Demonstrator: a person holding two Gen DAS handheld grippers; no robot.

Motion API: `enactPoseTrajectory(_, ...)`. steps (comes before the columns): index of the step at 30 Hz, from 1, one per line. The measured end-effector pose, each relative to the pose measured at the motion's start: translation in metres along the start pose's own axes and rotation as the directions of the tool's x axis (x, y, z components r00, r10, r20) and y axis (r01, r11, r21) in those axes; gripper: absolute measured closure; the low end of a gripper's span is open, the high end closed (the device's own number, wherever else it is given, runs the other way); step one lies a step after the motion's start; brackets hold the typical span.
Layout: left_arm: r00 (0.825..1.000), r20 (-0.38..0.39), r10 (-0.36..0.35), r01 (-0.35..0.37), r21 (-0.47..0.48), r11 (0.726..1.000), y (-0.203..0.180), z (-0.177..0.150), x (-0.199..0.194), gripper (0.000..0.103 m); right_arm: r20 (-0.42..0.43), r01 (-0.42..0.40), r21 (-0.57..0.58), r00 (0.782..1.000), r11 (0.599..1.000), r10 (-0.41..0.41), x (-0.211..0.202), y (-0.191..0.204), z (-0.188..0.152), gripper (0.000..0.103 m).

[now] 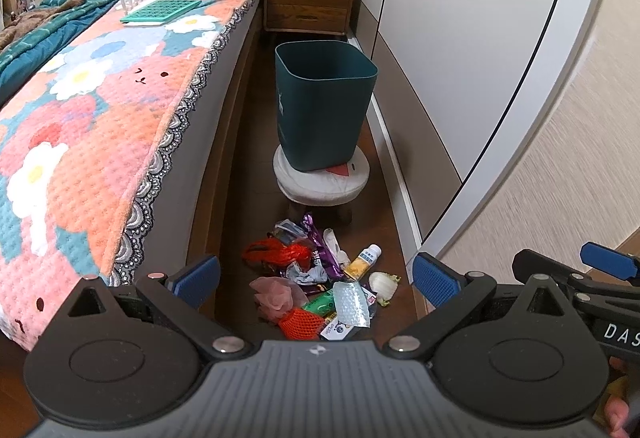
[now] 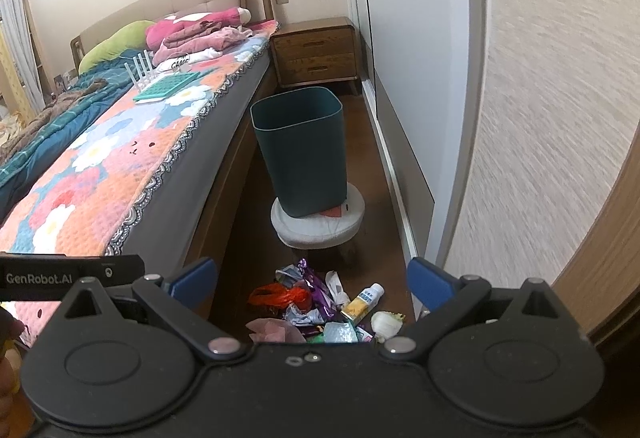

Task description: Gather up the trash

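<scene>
Step in hand: approach, nothing picked yet. Left gripper and right gripper both spread wide, empty. Heap of mixed wrappers, bags, small bottle lies on wooden floor beside bed, before dark green plastic bin on round white stool. Next, probably: lower one gripper, pinch single item, carry to bin.

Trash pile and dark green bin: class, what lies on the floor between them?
A round white stool whose seat carries the bin; past its legs, bare wooden floor reaches the trash pile. Both wrist views show this.
</scene>
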State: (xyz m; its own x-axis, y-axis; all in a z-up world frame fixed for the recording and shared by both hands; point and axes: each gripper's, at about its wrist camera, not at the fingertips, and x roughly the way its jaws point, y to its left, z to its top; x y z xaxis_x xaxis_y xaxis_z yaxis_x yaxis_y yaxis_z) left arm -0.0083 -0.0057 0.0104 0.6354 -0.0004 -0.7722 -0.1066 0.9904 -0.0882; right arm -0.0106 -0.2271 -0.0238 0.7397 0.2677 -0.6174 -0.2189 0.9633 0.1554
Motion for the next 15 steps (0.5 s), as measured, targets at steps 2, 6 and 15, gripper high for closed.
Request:
enactPoseTrajectory(2, 1.000, 0.001, -0.002, 0.002, 0.001, 1.000, 0.0001, -0.0010, 0.0006, 0.000, -0.001, 0.001, 0.003, 1.000, 1.000, -0.001, -0.0004, 0.0001, 0.0005, 0.001)
enactPoseTrajectory(6, 1.000, 0.001, -0.005, 0.005, 0.001, 1.000, 0.0005, -0.0019, 0.0008, 0.000, -0.004, 0.003, 0.005, 1.000, 1.000, -0.003, 0.0000, 0.0005, 0.0006, 0.001)
enactPoseTrajectory(15, 1.000, 0.010, -0.011, 0.010, 0.011, 1.000, -0.0020, -0.0021, -0.0009, 0.000, -0.003, 0.002, 0.003, 1.000, 1.000, -0.002, 0.0001, -0.0016, 0.0014, 0.001)
